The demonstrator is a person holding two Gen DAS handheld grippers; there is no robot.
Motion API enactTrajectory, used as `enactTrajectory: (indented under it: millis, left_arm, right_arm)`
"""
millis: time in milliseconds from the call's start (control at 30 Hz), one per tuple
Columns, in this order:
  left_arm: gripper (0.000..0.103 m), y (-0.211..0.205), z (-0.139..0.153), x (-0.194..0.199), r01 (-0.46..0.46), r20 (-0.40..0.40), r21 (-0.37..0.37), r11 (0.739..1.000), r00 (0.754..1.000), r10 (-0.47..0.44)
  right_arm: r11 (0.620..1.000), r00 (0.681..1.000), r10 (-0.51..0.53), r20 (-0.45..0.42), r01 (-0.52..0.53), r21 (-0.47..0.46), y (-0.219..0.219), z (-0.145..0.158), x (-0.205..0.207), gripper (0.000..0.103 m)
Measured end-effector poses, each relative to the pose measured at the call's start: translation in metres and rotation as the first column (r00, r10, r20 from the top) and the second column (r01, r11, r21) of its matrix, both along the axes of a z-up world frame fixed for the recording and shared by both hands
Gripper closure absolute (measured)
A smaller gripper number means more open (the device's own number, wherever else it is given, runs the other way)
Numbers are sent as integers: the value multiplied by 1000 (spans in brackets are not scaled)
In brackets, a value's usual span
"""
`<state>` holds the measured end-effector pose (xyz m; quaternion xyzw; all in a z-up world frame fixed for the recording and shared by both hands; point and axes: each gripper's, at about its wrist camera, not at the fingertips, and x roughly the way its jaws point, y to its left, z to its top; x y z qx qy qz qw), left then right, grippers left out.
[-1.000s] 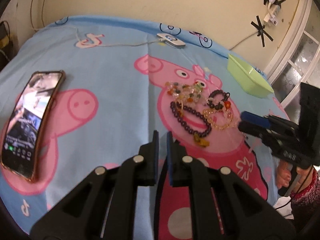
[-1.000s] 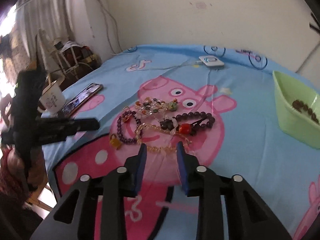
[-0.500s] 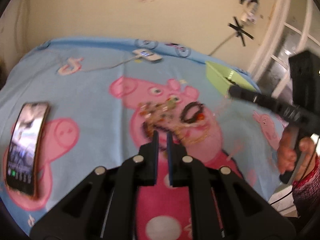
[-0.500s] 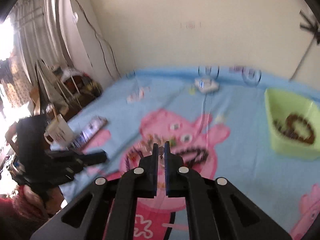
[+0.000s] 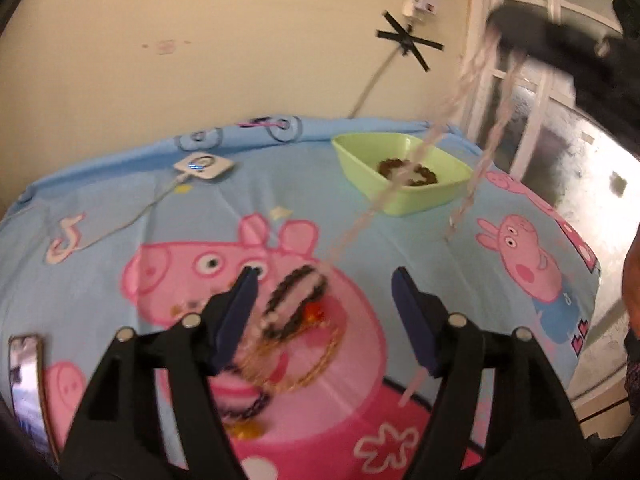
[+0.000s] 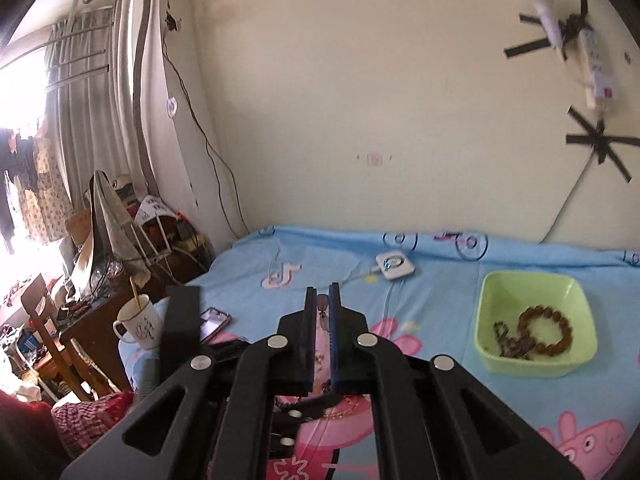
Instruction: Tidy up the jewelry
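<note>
My left gripper (image 5: 326,300) hovers over the jewelry pile on the pig-print sheet, its jaws opening with nothing pressed between them. Below it lie a dark bead bracelet (image 5: 298,296) and a gold chain (image 5: 308,364), both blurred. My right gripper (image 6: 322,300) is shut on a pale bead necklace (image 5: 404,176). In the left wrist view it (image 5: 500,28) is raised at the top right. The strands hang from it down toward the pile. A green bowl (image 6: 496,300) at the back right holds a brown bead bracelet (image 6: 546,330).
A white charger (image 6: 394,266) with its cable lies near the wall. A phone (image 6: 214,320) lies at the bed's left side, and a mug (image 6: 140,324) stands on a cluttered side table beyond it. A person's hand and red patterned sleeve (image 6: 92,416) are at the lower left.
The right gripper has closed on the necklace and risen high with it. The left gripper has swung toward the green bowl and its jaws have gone from shut to wide apart.
</note>
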<state>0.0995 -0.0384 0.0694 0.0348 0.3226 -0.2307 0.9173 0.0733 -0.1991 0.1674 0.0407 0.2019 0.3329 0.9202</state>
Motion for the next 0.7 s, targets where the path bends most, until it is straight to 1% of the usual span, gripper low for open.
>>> enactTrajectory:
  millis: [33,67,100,133,267,333,500,567,700]
  left_arm:
    - [62,-4,0,3,15,-12,2,1000,1000,-15]
    - [75,-9,0,8,39,-35,2,999,999,-39]
    - [83,-11,1,11,50,-42,-2,999,998,-50]
    - [96,-14,4,14,63,-45,-3,998,997,-63]
    - [98,-24,30,19,93,-16,-23,995,995,-94]
    - [98,-27,51,20,112,8,-52,992,994,-111]
    - [98,-39,100,31,164,31,-127,978,986,-162]
    - [98,-49,117,36,182,42,-139,974,983,-177]
    - [98,-70,144,48,204,67,-138,969,978,-196]
  right_arm:
    - [1000,1000,-6,9,6,4,-3,3,-1,103]
    - [1000,1000,-12,18,12,11,-7,7,-2,103]
    - [1000,999,-21,29,20,22,-13,12,-3,103]
    - [999,999,-25,35,24,30,-15,15,-3,103]
    - [997,996,-51,76,47,56,-31,30,-6,103]
    - [996,994,-64,94,58,67,-38,36,-7,103]
    - [992,988,-100,119,89,92,-63,50,-1,103]
    - [990,986,-115,123,103,99,-72,54,1,103]
    - [985,981,-149,126,137,104,-89,62,14,103]
